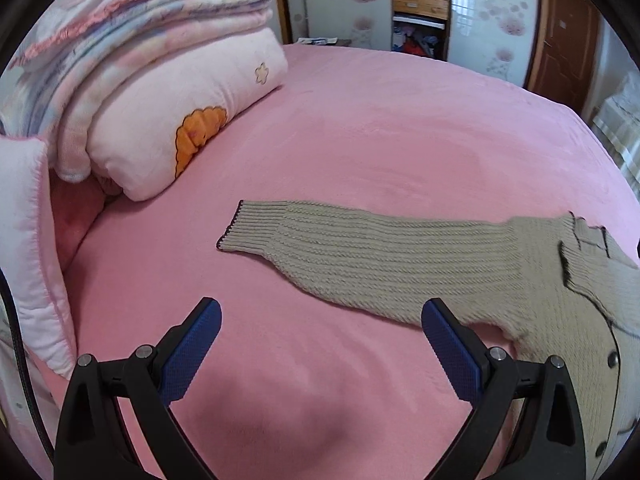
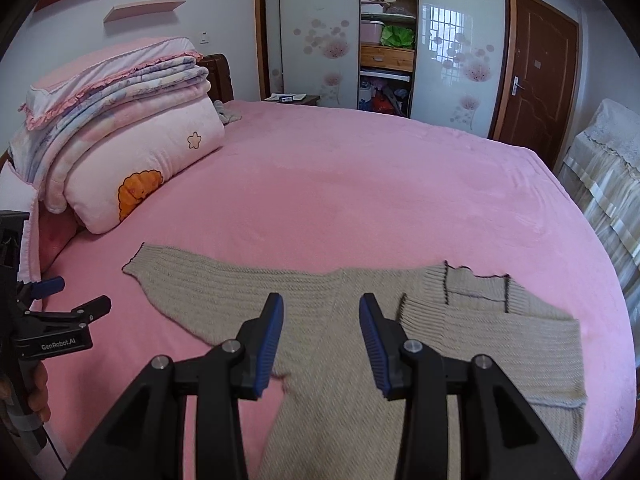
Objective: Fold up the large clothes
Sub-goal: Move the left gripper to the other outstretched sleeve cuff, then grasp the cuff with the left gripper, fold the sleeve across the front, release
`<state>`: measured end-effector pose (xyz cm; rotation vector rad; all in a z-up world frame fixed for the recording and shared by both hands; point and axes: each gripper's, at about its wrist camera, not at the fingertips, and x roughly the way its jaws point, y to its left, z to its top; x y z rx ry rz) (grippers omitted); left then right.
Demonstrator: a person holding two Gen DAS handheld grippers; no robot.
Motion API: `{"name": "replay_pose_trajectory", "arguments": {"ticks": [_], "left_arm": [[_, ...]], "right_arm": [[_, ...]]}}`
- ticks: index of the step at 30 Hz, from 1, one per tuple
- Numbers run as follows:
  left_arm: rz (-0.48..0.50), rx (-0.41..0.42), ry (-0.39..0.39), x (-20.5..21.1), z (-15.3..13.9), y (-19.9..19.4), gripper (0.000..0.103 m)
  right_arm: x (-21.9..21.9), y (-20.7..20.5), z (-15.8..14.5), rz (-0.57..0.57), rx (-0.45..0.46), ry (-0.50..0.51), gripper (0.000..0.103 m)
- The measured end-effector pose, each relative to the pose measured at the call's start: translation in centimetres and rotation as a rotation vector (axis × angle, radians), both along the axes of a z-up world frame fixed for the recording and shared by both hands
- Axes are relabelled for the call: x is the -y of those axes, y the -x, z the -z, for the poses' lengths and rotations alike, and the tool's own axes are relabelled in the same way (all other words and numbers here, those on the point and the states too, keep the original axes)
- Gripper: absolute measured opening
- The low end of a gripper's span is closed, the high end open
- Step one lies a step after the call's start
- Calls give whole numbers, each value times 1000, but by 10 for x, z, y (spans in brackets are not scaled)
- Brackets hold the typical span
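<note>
Beige ribbed cardigan [image 2: 320, 300] with dark trim, on a bubblegum-pink bed [image 2: 360, 184]; pale pink quilt [image 2: 152, 160] has an orange patch.

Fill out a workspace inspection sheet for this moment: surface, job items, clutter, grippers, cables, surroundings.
Surface: pink bed cover, smooth, mostly bare.
Job's things: beige knit cardigan lying flat; one sleeve stretched out toward the bedding, the other sleeve already folded in over the body.
Clutter: stack of folded quilts at the bed's head; small grey cloth behind it.
Grippers: left hand-held gripper open wide above bare cover beside the sleeve, nothing between the jaws; right hand-held gripper partly open above the cardigan's middle, jaws empty.
Cables: black cable at the left edge of the left wrist view.
Surroundings: open wardrobe, brown door, wall shelves.
</note>
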<state>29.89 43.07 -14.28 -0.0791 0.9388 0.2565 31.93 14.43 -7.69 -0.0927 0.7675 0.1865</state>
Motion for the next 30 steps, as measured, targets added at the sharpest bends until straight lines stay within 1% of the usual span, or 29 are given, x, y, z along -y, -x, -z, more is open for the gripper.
{"name": "replay_pose_trajectory", "arguments": {"ticks": [6,8,11,15,17,19,20,22,23,24,25,26,28,30], "left_arm": [[-109,-49,77,-43,49,-42,100],[-164,-85,77,-57,69,-55,100],[-214,-128,92,-73,95,-67,99],[-282,-131,194,-95,122,-79,98],[-304,-122,255,-101,132,-82,98],[-320,-114,313,-106,142,-85,95],[-326,-106,336,-106,146,-87,90],[-343,-90,350,-106,152,-91,81],[-350,-76,352,-105,153,-92,69],[-349,-63,358,-104,153,-94,49],[-342,-56,372,-103,154,-97,36],[-324,-55,407,-101,154,-101,11],[-342,-46,393,-96,147,-104,9],[-325,-6,365,-86,132,-105,7]], "right_arm": [[-25,-36,45,-12,-52,6,40],[-29,-46,60,-11,-82,15,40],[-34,-56,80,-20,-116,24,40],[-39,-60,99,-43,-136,48,40],[-40,-61,105,-49,-141,59,40],[-39,-62,112,-53,-148,67,40],[-38,-62,114,-53,-150,69,40],[-34,-62,118,-54,-159,70,40],[-32,-61,120,-53,-162,69,40],[-29,-60,121,-54,-165,67,40],[-27,-60,122,-54,-167,67,40],[-25,-59,122,-53,-167,69,40],[-17,-57,121,-55,-169,67,40],[-11,-55,119,-56,-165,72,40]]}}
